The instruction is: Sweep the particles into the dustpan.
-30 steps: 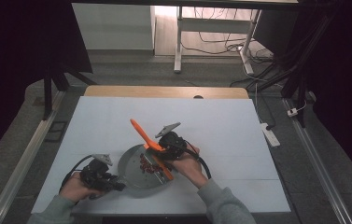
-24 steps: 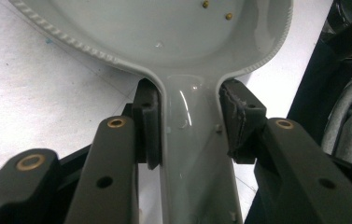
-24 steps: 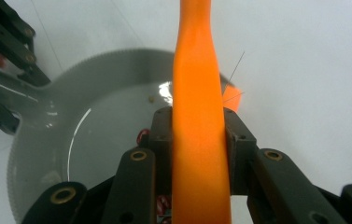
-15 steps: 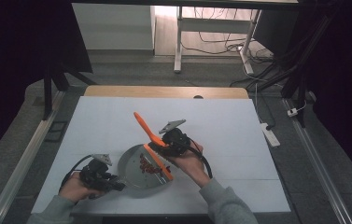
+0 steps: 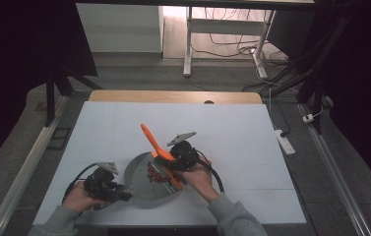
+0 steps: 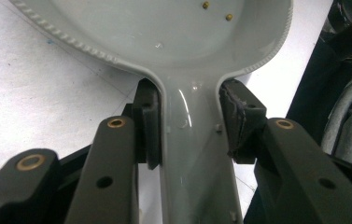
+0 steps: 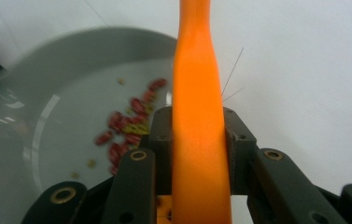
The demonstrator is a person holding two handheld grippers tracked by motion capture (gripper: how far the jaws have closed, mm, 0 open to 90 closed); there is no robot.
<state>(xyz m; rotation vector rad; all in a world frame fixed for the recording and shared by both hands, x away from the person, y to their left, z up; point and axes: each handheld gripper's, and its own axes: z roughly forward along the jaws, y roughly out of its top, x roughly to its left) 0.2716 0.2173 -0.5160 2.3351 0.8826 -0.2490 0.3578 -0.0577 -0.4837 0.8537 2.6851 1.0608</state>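
The grey pan was judged to be light and rigid, probably moulded plastic, with a smooth glossy surface that could slip between hard pads; its flat handle offered the natural hold, and that was where it was taken. The left gripper was seen pressed together on that handle, one pad on each edge just below the point where the handle widened into the bowl, so the pan was steadied near the front edge of the white table. The orange spatula was judged stiff in the handle and somewhat springy at the blade, light, and easy to twist if held off-centre. The right gripper was pinching it partway along the handle, with the long end rising up and away over the table and the blade end lowered into the pan at its right side. The pan appeared round and shallow, with a finely ribbed rim in the left gripper view. A small heap of dark red beans, with a few smaller yellowish grains among them, lay on its floor beside the blade; these were judged loose and apt to roll or scatter if pushed quickly. The right gripper view was slightly blurred.
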